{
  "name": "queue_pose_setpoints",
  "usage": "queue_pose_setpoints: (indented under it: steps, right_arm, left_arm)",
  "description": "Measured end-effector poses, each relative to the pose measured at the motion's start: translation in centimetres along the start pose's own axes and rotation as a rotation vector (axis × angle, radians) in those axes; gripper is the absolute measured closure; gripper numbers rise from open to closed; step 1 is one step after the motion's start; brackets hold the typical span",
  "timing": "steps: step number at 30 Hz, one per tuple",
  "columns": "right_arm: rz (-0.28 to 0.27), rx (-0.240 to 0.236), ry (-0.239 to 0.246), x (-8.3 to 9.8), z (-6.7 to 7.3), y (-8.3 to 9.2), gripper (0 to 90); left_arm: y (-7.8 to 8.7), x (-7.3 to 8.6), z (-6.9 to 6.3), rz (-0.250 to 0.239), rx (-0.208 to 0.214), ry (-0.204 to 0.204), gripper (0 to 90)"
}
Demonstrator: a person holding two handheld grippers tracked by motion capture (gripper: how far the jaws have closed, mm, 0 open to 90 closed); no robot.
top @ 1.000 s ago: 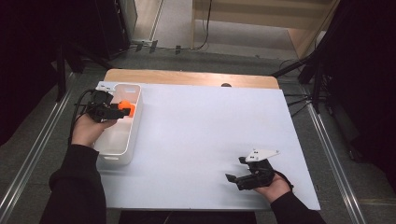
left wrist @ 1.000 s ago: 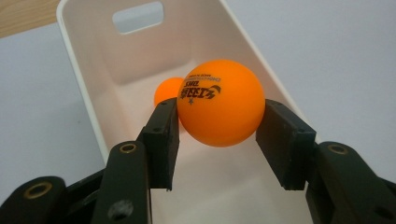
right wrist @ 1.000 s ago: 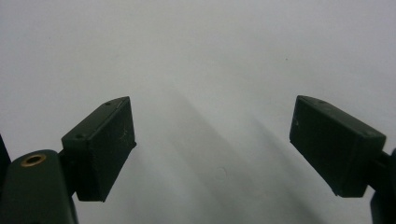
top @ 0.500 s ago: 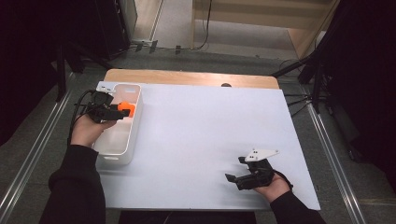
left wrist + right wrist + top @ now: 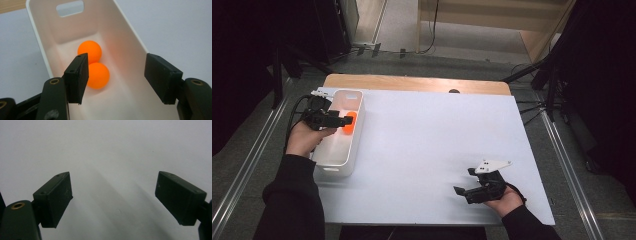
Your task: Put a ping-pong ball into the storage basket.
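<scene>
Now | left tongs: spread, just opening, nothing pinched, over glossy white oblong bin | two smooth orange balls touching on bin floor | right tongs: spread above matte desk, well apart from bin

The person wears dark long sleeves down to the wrists. Each hand carries a black tool. The left tool has blocky matte pads with small screw holes, brass-ringed pivots, and a black cable behind. The right tool bears a pale grey three-cornered plate on top.
</scene>
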State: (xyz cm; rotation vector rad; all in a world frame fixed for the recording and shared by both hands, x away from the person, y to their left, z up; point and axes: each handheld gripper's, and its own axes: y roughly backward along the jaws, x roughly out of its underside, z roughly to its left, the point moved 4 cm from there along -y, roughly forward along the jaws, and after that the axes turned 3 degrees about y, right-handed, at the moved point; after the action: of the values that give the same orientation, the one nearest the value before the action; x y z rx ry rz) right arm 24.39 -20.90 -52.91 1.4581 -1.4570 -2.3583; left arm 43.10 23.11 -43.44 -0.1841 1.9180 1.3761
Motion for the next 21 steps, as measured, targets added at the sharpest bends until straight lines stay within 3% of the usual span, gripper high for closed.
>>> queue_pose_setpoints:
  steps: [2, 10, 21]
  right_arm:
    - [0.001, 0.001, -0.001, 0.1, 0.0, 0.0, 12.8]
    - [0.002, 0.004, -0.004, 0.1, 0.0, 0.1, 12.8]
    - [0.002, 0.007, -0.007, 0.2, 0.0, 0.2, 12.7]
  left_arm:
    - [0.3, -0.3, -0.4, 0.01, 0.012, -0.009, 33.1]
    - [1.1, -1.2, -2.0, -0.01, 0.057, -0.041, 32.9]
    - [1.5, -2.1, -3.7, -0.038, 0.111, -0.047, 32.8]
